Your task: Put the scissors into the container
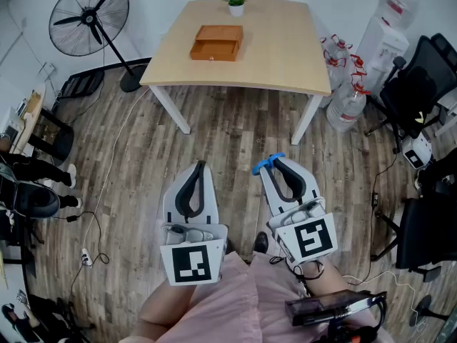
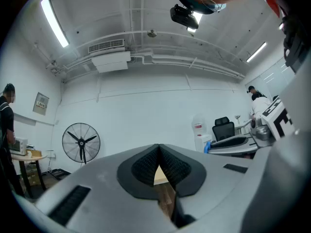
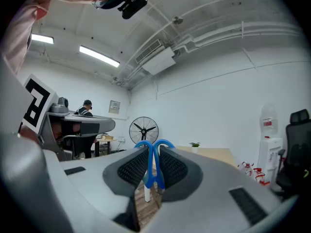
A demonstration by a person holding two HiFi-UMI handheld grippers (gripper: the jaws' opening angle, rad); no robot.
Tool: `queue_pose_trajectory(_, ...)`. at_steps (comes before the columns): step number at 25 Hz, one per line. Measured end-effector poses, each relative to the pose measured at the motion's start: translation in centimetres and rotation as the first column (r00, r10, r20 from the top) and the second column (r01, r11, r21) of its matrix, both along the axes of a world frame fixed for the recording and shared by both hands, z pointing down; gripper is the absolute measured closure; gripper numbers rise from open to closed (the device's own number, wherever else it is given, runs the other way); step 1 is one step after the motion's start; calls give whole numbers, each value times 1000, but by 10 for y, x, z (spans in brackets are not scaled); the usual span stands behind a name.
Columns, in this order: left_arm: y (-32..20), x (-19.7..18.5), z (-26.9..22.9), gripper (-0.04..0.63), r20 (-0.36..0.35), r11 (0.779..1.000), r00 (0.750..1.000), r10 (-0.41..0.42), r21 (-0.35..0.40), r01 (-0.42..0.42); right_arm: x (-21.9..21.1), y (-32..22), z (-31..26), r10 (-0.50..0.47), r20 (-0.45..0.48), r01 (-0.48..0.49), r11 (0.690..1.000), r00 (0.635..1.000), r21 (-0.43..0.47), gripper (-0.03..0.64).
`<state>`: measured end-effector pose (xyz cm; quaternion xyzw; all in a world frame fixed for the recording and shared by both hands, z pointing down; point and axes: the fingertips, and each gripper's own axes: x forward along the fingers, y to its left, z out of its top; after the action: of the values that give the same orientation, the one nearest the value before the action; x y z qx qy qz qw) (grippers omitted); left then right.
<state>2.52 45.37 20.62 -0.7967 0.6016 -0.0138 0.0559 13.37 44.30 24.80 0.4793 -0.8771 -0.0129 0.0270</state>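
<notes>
In the head view, the left gripper [image 1: 200, 166] is held low over the wood floor [image 1: 235, 131], its jaws brought together with nothing seen between them. The right gripper [image 1: 275, 160] is held just beside it, and the blue scissors [image 1: 262, 166] are clamped at its tip, only the handle showing past the jaws. The wooden container [image 1: 216, 42] is set on the pale table [image 1: 285, 56], well apart from both grippers, with a small potted plant [image 1: 235, 4] at the table's far edge. A standing fan [image 1: 89, 20] is placed to the left of the table and large water bottles [image 1: 346, 98] to its right.

In the left gripper view, the left gripper [image 2: 158, 146] is seen closed: the tips touch and only a narrow gap is left lower down, through which a strip of the table and floor is visible. Nothing is held. The fan [image 2: 81, 142] is seen against the white wall.

In the right gripper view, the right gripper [image 3: 154, 149] is closed on the scissors [image 3: 148, 177], whose two blue handle loops are pressed between the pads and stick up above them. The fan [image 3: 143, 129], the plant [image 3: 195, 145] and the table [image 3: 216, 154] are seen beyond.
</notes>
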Motion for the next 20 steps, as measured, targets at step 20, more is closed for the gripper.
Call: queue_pose_trajectory(20, -7, 14, 23, 591, 36, 994, 995, -95, -54, 97, 38, -21, 9, -54, 59, 55, 998, 997, -10, 543)
